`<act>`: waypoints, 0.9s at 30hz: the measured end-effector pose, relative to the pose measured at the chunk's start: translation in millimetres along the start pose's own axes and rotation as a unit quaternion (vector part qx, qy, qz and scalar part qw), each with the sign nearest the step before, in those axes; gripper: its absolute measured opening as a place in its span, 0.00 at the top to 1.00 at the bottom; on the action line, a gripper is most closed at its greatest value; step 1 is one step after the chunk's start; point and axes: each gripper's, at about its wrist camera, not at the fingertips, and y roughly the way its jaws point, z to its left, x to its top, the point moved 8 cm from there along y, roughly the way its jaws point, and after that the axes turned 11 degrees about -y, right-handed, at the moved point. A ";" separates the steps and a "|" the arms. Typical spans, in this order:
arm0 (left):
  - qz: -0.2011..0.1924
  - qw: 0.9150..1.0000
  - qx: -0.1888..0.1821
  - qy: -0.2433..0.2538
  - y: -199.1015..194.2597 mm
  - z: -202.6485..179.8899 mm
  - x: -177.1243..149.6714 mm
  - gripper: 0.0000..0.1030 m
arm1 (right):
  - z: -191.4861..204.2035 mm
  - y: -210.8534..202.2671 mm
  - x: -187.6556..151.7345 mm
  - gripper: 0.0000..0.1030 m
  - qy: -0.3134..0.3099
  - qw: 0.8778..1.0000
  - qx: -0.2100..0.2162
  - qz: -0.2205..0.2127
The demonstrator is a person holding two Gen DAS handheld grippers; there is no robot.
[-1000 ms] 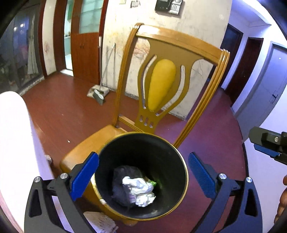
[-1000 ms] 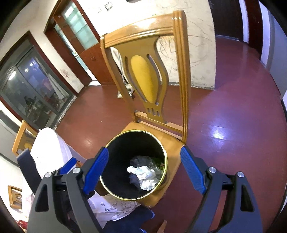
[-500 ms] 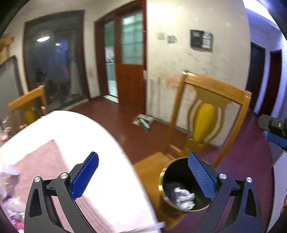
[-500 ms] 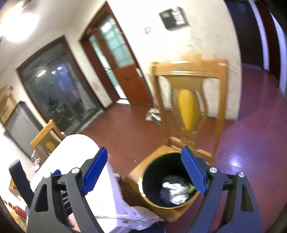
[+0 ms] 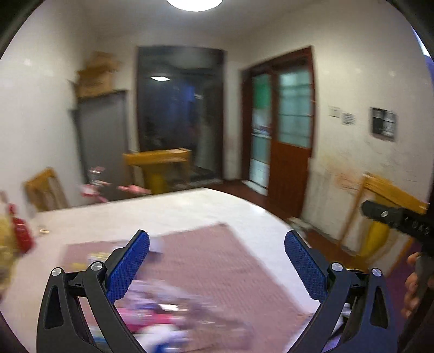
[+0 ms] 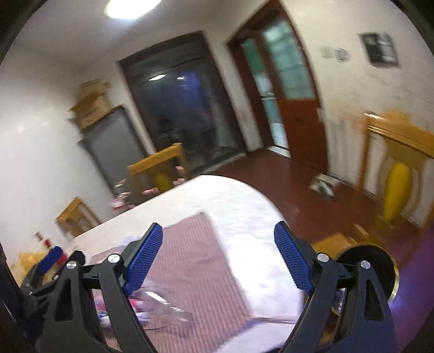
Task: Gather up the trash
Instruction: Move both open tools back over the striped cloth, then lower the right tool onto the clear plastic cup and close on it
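Across the lower half of both views, white round table, edge curving off to the right; everything motion-blurred. Pink-red woven mat covers the table's near part, lower centre. Dark glass sliding door upper centre, brown door with frosted panes to its right, grey cabinet at left with cardboard boxes stacked on top. Red-brown floor right of the table. Yellow wooden chair at right edge; another chair behind the table's far side, centre. Black trash bin with gold rim, lower right of the right wrist view, sits on that right-hand chair's seat, partly hidden by the right gripper's finger. Trash: smeared pink, white and blue wrappers on the mat at the bottom, low between the left gripper's fingers; a clear plastic piece shows in the right wrist view, bottom left. Red object at far left, too blurred to identify. Left gripper wide open, holding nothing. Right gripper also spread wide, empty. Ceiling lamp top centre.
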 end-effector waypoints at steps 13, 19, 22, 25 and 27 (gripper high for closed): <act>-0.034 0.986 0.140 -0.081 -76.7 173.1 16.7 0.06 | 147.7 1.3 28.3 0.18 -0.103 0.986 0.130 -0.033; -0.030 0.986 0.138 -0.089 -79.0 179.9 8.6 0.06 | 162.1 21.6 13.1 0.18 -0.144 0.981 0.126 0.026; -0.027 0.986 0.135 -0.093 -75.9 178.4 4.9 0.06 | 172.5 74.1 -27.6 0.18 -0.142 0.967 0.130 0.167; -0.026 0.986 0.134 -0.092 -75.6 175.6 2.9 0.06 | 177.5 112.4 -70.8 0.18 -0.140 0.947 0.096 0.274; -0.025 0.986 0.135 -0.092 -77.1 177.4 2.3 0.06 | 187.2 136.9 -96.6 0.18 -0.158 0.932 0.075 0.318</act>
